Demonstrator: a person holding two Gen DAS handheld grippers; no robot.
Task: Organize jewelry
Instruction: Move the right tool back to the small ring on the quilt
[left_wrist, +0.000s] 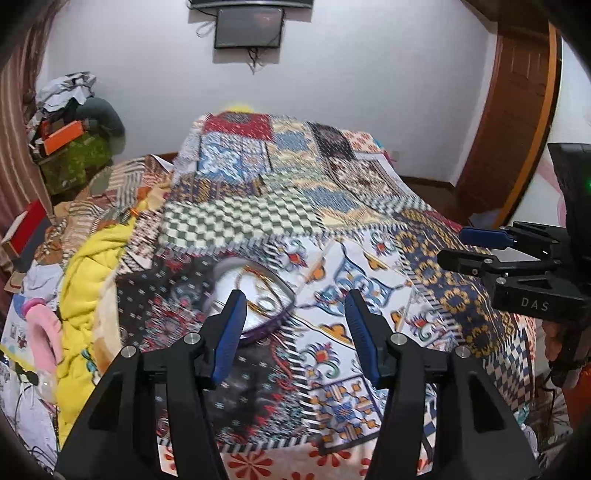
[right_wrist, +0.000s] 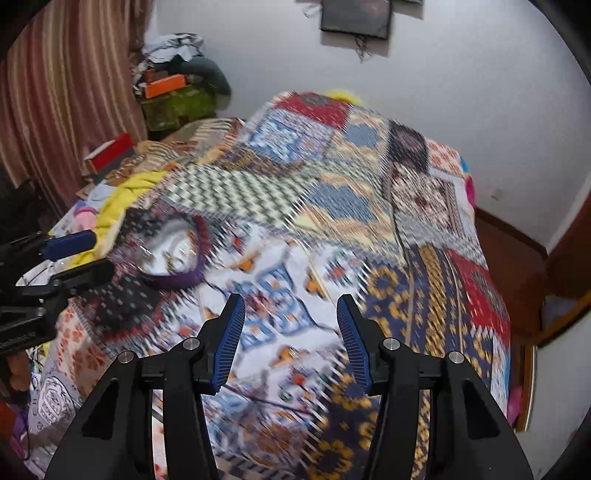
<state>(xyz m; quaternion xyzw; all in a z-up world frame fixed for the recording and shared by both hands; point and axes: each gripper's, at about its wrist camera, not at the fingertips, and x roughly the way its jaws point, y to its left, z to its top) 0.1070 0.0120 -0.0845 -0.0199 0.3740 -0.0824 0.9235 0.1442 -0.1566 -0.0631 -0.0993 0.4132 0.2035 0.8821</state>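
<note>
A round dish with a purple rim (left_wrist: 266, 329) and a pale inside lies on the patchwork quilt (left_wrist: 369, 258). Several gold-coloured jewelry pieces (left_wrist: 264, 301) rest in it, too blurred to tell apart. My left gripper (left_wrist: 295, 317) hovers open just in front of the dish, its left finger overlapping the rim, with nothing between the pads. In the right wrist view the dish (right_wrist: 177, 282) sits at the left, well away from my right gripper (right_wrist: 290, 314), which is open and empty above the quilt (right_wrist: 406, 221). Each gripper shows in the other's view: the right gripper (left_wrist: 452, 245) and the left gripper (right_wrist: 101, 251).
The quilt covers a raised bed. A yellow blanket (left_wrist: 92, 266), a pink item (left_wrist: 42, 332) and a red box (left_wrist: 26, 229) lie at the left. Clutter (left_wrist: 70, 122) is piled in the far left corner. A wooden door (left_wrist: 509, 122) stands at the right.
</note>
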